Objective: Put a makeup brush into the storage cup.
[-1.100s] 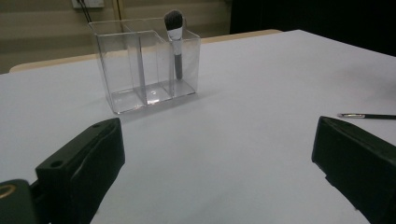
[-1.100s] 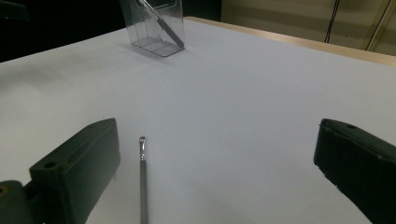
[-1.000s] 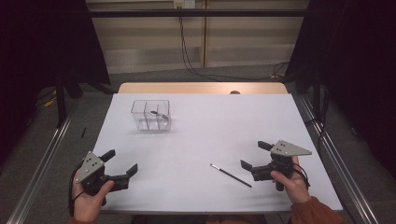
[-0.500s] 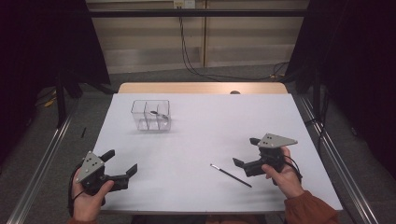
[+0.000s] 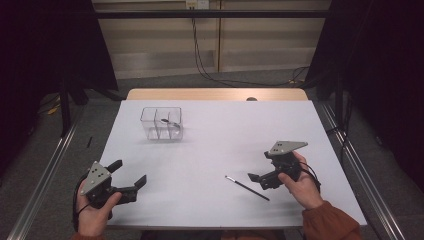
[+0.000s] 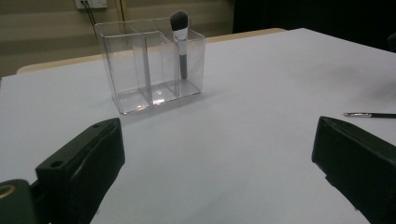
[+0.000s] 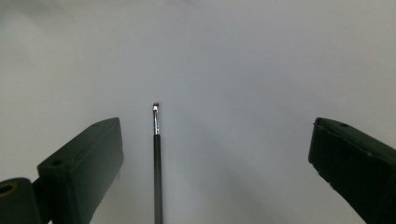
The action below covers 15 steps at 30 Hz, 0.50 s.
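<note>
The left hand-held gripper (image 5: 129, 181) rests near the front left corner of the tabletop (image 5: 225, 135), its jaws spread wide and holding nothing. Toward the back left stands a clear organizer (image 5: 162, 123) with 3 compartments; the left gripper view shows a fluffy makeup brush (image 6: 179, 37) standing upright in the right compartment. Nothing lies between this organizer and the thin black brush (image 5: 247, 187), which lies flat near the front edge, right of the middle. Just beside its handle end is the right hand-held gripper (image 5: 260, 177), jaws also spread. The right gripper view shows the thin brush between the jaws, nearer the left one, untouched.
</note>
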Tool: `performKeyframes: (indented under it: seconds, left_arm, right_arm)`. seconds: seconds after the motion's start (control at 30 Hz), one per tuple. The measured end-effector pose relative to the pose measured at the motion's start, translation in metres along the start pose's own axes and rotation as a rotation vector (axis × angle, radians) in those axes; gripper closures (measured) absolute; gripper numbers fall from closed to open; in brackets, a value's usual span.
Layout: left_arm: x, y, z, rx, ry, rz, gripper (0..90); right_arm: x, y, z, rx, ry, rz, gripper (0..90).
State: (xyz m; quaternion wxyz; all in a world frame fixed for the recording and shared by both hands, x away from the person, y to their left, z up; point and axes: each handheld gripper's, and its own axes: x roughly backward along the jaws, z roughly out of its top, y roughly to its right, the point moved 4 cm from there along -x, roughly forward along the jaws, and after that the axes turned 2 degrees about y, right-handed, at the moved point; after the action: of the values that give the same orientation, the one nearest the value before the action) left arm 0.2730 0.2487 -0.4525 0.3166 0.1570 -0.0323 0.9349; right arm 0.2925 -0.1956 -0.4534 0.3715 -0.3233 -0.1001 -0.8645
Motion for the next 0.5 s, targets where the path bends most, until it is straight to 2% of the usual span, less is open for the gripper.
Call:
performKeyframes:
  seconds: [0.07,0.13,0.23,0.27,0.37,0.43,0.5]
  left_arm:
    - [-0.0001,-0.0001,0.0002,-0.002,-0.001,-0.001,2.5]
    - [-0.0003,0.0005,0.0004,-0.005,0.002,-0.002,2.5]
    - [-0.0004,0.0007,0.0001,-0.001,-0.002,-0.002,2.5]
    - [-0.0003,0.0005,0.0001,-0.002,-0.002,-0.002,2.5]
    - [-0.0002,0.0002,0.0001,-0.004,0.000,-0.005,2.5]
    - [-0.0006,0.0005,-0.0002,-0.001,-0.004,-0.002,2.5]
    - [-0.0013,0.0007,-0.0008,-0.003,-0.010,-0.006,2.5]
  right_arm:
    - [-0.0001,0.0012,0.0023,-0.020,-0.021,-0.007,4.2]
    - [-0.0002,-0.0006,0.0041,-0.011,-0.025,0.005,3.3]
    - [-0.0028,-0.0026,0.0045,-0.004,-0.086,0.003,4.4]
    - [-0.0044,-0.0026,0.0037,-0.005,-0.124,0.010,5.2]
    - [-0.0072,-0.0042,0.0024,0.029,-0.177,0.042,6.1]
    - [-0.0075,-0.0063,0.0032,0.071,-0.173,0.043,9.5]
    - [-0.0078,-0.0086,0.0038,0.087,-0.194,0.058,10.5]
